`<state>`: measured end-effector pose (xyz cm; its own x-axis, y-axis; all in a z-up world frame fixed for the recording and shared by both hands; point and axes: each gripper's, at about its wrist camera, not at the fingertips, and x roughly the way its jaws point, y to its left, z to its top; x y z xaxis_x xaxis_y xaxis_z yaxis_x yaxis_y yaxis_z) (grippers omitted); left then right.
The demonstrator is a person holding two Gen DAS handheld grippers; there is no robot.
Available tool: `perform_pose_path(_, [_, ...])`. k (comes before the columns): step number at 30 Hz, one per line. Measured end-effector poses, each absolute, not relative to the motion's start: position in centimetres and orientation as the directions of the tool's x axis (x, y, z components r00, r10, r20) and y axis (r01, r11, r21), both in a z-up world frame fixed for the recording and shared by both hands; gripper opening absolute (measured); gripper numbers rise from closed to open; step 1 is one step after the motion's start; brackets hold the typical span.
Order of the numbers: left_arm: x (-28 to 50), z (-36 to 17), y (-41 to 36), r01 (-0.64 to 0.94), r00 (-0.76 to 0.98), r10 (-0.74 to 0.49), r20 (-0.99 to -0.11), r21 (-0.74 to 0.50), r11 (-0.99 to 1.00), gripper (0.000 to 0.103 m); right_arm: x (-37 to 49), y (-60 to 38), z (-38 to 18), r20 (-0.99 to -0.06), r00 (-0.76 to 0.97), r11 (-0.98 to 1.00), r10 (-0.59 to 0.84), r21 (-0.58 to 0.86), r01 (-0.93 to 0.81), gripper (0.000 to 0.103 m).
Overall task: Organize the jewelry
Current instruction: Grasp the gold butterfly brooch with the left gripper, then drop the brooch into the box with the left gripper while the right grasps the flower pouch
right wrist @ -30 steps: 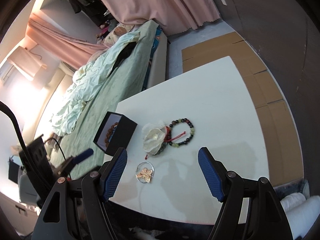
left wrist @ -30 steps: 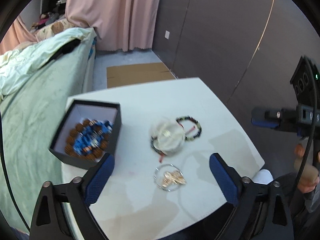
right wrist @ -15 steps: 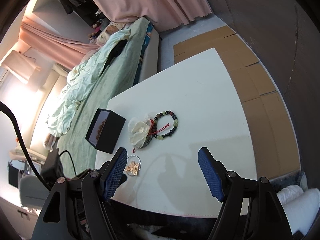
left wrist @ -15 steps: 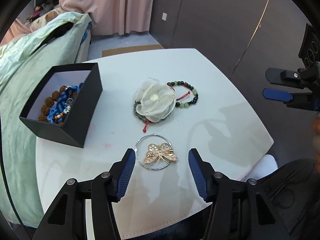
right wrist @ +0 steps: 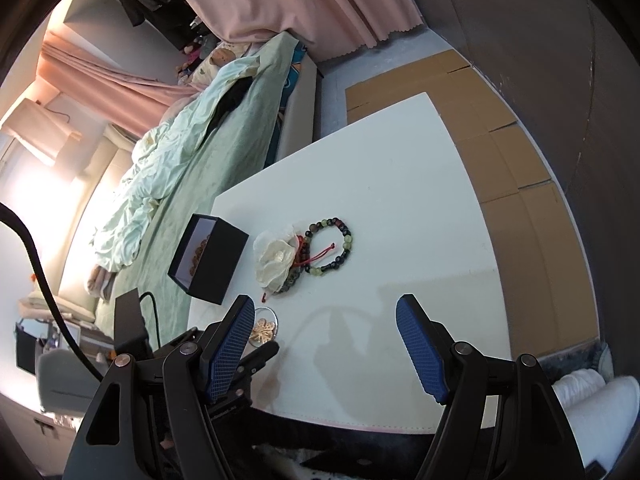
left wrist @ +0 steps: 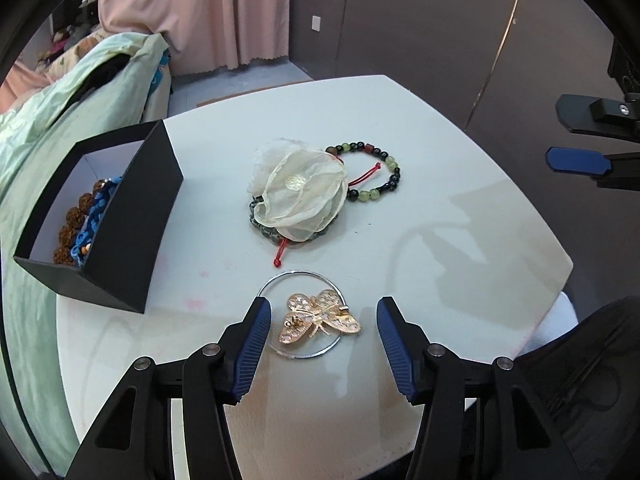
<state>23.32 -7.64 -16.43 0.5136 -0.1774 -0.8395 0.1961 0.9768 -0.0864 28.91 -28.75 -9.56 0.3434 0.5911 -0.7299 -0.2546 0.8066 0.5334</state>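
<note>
Dead ahead between the left gripper's [left wrist: 320,330] parted, empty jaws lies the gold butterfly brooch [left wrist: 318,318], wings crosswise; right gripper [right wrist: 326,346] gapes empty, farther off.

A gold butterfly brooch [left wrist: 319,318] lies flat inside a thin silver hoop [left wrist: 301,314] near the front of the white table [left wrist: 460,240]. Behind it a cream fabric flower [left wrist: 300,188] sits on a dark bead bracelet [left wrist: 266,228], touching a green-and-black bead bracelet [left wrist: 376,172] with a red cord. At left, an open black box [left wrist: 132,216] holds brown beads [left wrist: 72,220] and a blue piece [left wrist: 94,220].
</note>
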Motion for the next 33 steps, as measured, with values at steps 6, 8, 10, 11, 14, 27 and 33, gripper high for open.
perform_pose_path(6, [23.5,-16.7,-7.2,0.182,0.516,-0.163,-0.841,-0.079,0.980,0.041,29.4,-27.5,-10.2,-0.744,0.328,0.813,0.583,0.522,-0.259,0.074])
perform_pose_path(8, [23.6,-16.5,-6.8,0.176,0.511,-0.182,-0.840,-0.105,0.979,0.041,29.7,-26.8,-10.7,-0.752,0.310,0.813,0.582,0.521,-0.262,0.074])
perform_pose_path(10, [23.6,-16.2,-6.4,0.165,0.518,-0.189,-0.834,-0.119,0.979,0.041,29.9,-26.0,-11.0,-0.752,0.299,0.807,0.588,0.524,-0.271,0.073])
perform_pose_path(11, [23.6,-16.0,-6.1,0.159,0.524,-0.192,-0.830,-0.126,0.979,0.041,29.9,-25.6,-11.0,-0.749,0.296,0.804,0.592,0.526,-0.277,0.072])
perform_pose_path(14, [23.6,-15.0,-5.2,0.146,0.541,-0.203,-0.816,-0.147,0.978,0.041,30.2,-24.6,-11.3,-0.745,0.281,0.794,0.605,0.539,-0.280,0.067])
perform_pose_path(27, [23.5,-10.3,-1.7,0.107,0.623,-0.202,-0.756,-0.173,0.979,0.041,33.1,-21.3,-15.3,-0.705,0.193,0.731,0.682,0.648,-0.215,0.046])
perform_pose_path(33, [23.8,-8.9,0.1,0.082,0.647,-0.184,-0.740,-0.173,0.982,0.041,34.2,-19.8,-16.5,-0.711,0.174,0.731,0.682,0.651,-0.204,0.045])
